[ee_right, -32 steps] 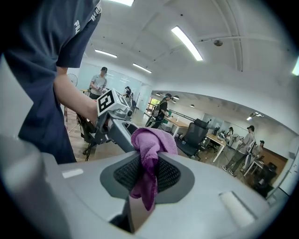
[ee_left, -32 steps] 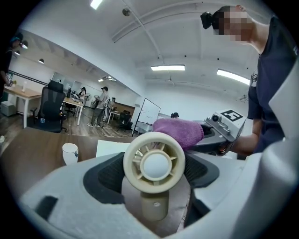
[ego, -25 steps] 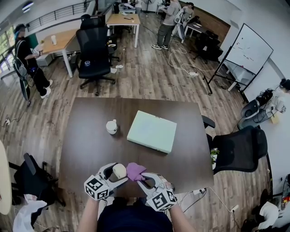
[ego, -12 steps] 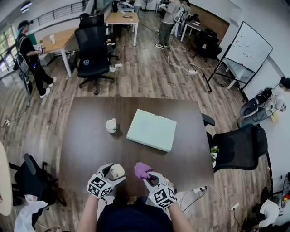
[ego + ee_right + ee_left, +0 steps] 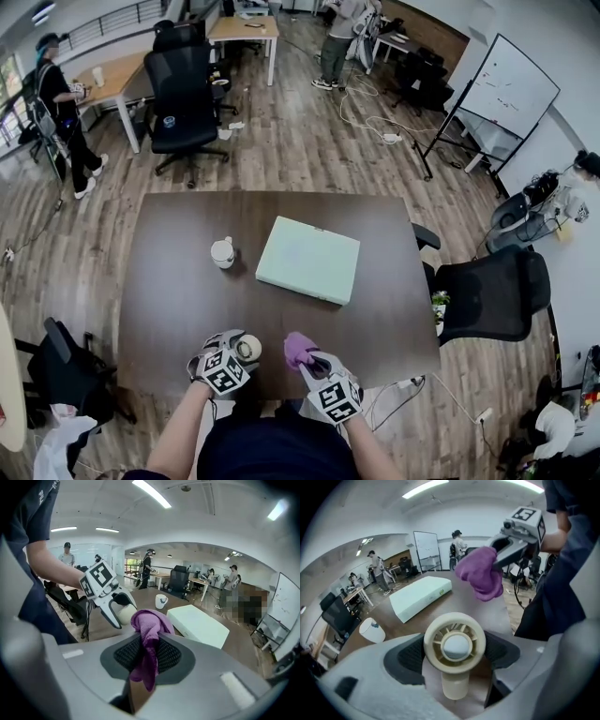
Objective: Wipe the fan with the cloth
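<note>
Left gripper (image 5: 242, 349): jaws clamped on the round head of the fan, one pad against each side; held over the near edge of the table.
Fan (image 5: 454, 643): small, cream-coloured, hand-held; in the left gripper view its round grille and pale hub face the camera, with the stubby handle below.
Right gripper (image 5: 146, 654): jaws closed on the cloth, just right of the left gripper in the head view.
Cloth (image 5: 149, 629): purple, bunched into a wad above the jaws, with a narrow tail hanging below them.
Fan and cloth: near each other, with a gap between them.
Table (image 5: 178, 291): dark brown, rectangular, on a wood-plank floor.
Box (image 5: 308, 260): flat, pale green, near the table's middle.
Cup (image 5: 223, 252): white, upright, just left of the box and apart from it.
Surroundings: a black office chair (image 5: 489, 295) at the table's right side; a whiteboard (image 5: 500, 89) beyond; people stand at the far desks.
</note>
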`<state>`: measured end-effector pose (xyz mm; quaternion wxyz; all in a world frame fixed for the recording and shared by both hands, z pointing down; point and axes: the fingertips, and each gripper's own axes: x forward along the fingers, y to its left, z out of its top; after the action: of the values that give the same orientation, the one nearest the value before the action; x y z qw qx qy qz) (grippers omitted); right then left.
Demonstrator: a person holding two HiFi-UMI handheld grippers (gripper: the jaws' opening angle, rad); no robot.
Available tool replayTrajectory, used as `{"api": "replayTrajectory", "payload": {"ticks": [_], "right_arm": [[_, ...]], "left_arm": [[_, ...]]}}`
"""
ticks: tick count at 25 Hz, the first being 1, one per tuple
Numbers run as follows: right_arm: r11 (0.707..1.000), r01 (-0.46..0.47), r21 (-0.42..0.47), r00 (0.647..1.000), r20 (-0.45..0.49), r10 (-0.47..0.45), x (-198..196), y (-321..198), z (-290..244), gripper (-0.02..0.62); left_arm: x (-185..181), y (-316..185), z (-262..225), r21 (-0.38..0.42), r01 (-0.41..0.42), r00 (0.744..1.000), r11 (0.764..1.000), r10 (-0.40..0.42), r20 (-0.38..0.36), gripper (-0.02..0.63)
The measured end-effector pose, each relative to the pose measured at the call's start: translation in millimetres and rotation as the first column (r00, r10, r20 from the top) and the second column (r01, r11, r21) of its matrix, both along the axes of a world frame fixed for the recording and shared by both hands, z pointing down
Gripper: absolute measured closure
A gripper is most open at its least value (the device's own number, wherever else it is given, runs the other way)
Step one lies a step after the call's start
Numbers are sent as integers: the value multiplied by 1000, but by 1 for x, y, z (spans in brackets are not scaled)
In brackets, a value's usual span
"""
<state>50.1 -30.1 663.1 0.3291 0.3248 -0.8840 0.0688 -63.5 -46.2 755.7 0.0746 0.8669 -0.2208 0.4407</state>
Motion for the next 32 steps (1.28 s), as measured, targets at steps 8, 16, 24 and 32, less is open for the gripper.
{"api": "replayTrajectory", "payload": {"ticks": [8,16,24,32], "right_arm": [[993,-89,-72,995,30,92,14,7,15,515],[988,-115,-106,993,5,116,30,12,31,515],[983,-128,-132,991,6,130,32,12,37,515],[977,-151,-153,988,7,154,36,11,47,515]], "left_arm": [[23,0,62,-109,-194,970,975,208,127,227],[32,-1,91,-192,-256,942,948,289,171,227],[39,4,111,-241,-325,901,914,377,216,227],[39,7,121,-252,-361,879,898,418,230,225]]}}
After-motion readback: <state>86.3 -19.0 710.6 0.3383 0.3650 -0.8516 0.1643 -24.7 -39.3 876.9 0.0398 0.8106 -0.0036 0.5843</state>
